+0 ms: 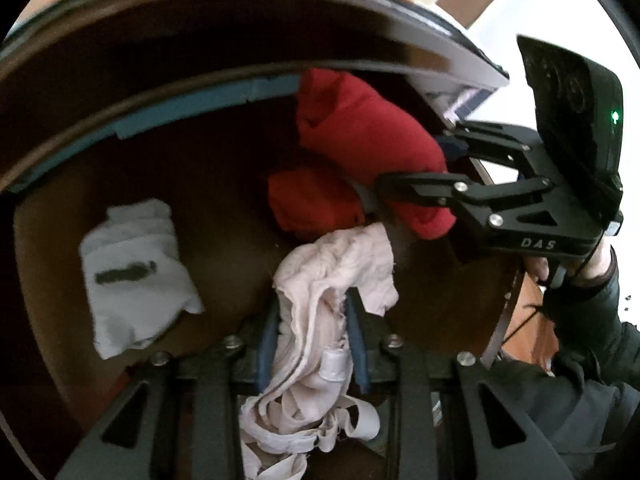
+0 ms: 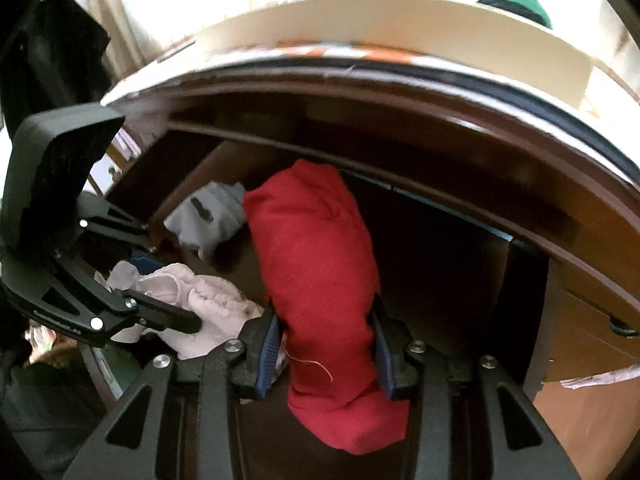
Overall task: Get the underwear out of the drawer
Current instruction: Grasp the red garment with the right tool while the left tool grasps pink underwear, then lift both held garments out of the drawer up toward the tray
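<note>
Pale pink underwear [image 1: 320, 312] hangs bunched between the narrowed blue pads of the left gripper [image 1: 312, 344] above the brown drawer [image 1: 224, 184]; alongside, the right gripper [image 2: 326, 344] clamps a rolled red garment [image 2: 320, 280]. A white folded cloth [image 1: 136, 276] lies inside.

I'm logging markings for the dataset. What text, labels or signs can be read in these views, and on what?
"DAS": white letters on the right gripper body.
Dark mark on the white garment: too blurred to read.
Lettering on the left gripper body, right wrist view: blurred, unreadable.
</note>
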`<state>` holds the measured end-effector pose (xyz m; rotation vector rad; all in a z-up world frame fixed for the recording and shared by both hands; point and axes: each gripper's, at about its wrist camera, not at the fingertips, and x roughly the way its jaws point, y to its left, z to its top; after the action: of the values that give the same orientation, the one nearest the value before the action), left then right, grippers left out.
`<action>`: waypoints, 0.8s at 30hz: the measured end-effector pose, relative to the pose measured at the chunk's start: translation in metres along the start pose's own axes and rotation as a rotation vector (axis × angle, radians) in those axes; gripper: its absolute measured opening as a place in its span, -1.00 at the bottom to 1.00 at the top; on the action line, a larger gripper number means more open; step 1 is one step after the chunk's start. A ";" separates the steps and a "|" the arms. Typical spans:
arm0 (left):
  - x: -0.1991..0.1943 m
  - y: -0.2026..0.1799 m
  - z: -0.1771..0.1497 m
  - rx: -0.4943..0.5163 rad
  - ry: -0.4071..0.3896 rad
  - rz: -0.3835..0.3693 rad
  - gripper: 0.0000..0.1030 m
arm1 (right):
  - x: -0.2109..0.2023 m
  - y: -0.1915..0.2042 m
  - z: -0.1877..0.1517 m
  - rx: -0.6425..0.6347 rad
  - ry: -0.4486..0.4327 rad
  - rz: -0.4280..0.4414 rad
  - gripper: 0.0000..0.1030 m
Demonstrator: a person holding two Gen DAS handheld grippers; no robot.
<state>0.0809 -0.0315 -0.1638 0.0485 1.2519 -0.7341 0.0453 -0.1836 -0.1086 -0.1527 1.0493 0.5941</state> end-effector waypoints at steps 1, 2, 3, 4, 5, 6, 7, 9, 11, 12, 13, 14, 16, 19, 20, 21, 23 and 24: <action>-0.003 0.000 0.000 -0.004 -0.022 0.007 -0.44 | -0.002 -0.001 0.000 0.001 -0.009 -0.001 -0.17; -0.006 0.000 -0.001 -0.006 -0.040 0.013 -0.45 | -0.005 -0.001 -0.001 0.001 -0.019 -0.001 -0.17; -0.009 0.001 -0.001 -0.012 -0.068 0.028 -0.45 | -0.006 -0.001 -0.001 0.002 -0.028 0.001 -0.17; -0.014 0.001 -0.001 -0.016 -0.084 0.036 -0.45 | -0.008 -0.001 -0.002 0.002 -0.036 0.003 -0.17; -0.017 0.002 -0.001 -0.019 -0.100 0.042 -0.45 | -0.009 -0.001 -0.002 -0.001 -0.041 0.006 -0.17; -0.018 -0.003 0.001 -0.024 -0.119 0.052 -0.46 | -0.010 0.000 -0.002 -0.004 -0.048 0.009 -0.17; -0.021 -0.003 0.001 -0.025 -0.143 0.066 -0.46 | -0.011 0.000 -0.002 -0.007 -0.052 0.008 -0.17; -0.024 -0.006 0.001 -0.022 -0.172 0.079 -0.46 | -0.017 0.001 -0.002 -0.017 -0.070 0.004 -0.17; -0.035 0.006 -0.005 -0.021 -0.192 0.090 -0.46 | -0.019 0.002 -0.003 -0.025 -0.083 0.000 -0.17; -0.039 0.009 -0.009 -0.024 -0.203 0.097 -0.46 | -0.019 0.002 -0.003 -0.027 -0.088 -0.001 -0.17; -0.042 0.011 -0.010 -0.030 -0.219 0.103 -0.46 | -0.019 0.003 -0.004 -0.027 -0.093 0.000 -0.17; -0.047 0.013 -0.013 -0.035 -0.229 0.108 -0.46 | -0.020 0.003 -0.004 -0.026 -0.099 0.001 -0.17; -0.049 0.010 -0.013 -0.045 -0.259 0.129 -0.46 | -0.024 -0.001 -0.006 -0.020 -0.114 0.007 -0.17; -0.053 0.010 -0.015 -0.046 -0.287 0.149 -0.46 | -0.031 -0.006 -0.010 -0.008 -0.138 0.019 -0.17; -0.054 0.011 -0.016 -0.044 -0.293 0.153 -0.46 | -0.033 -0.007 -0.012 -0.004 -0.146 0.022 -0.17; -0.055 0.010 -0.017 -0.042 -0.298 0.157 -0.46 | -0.036 -0.010 -0.015 -0.001 -0.152 0.025 -0.17; -0.053 0.004 -0.016 -0.038 -0.313 0.172 -0.46 | -0.041 -0.013 -0.019 0.002 -0.164 0.027 -0.17; -0.055 0.004 -0.017 -0.037 -0.322 0.178 -0.46 | -0.040 -0.011 -0.018 0.003 -0.170 0.026 -0.17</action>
<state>0.0623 0.0046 -0.1225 0.0101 0.9396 -0.5398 0.0230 -0.2153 -0.0857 -0.0846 0.8889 0.6183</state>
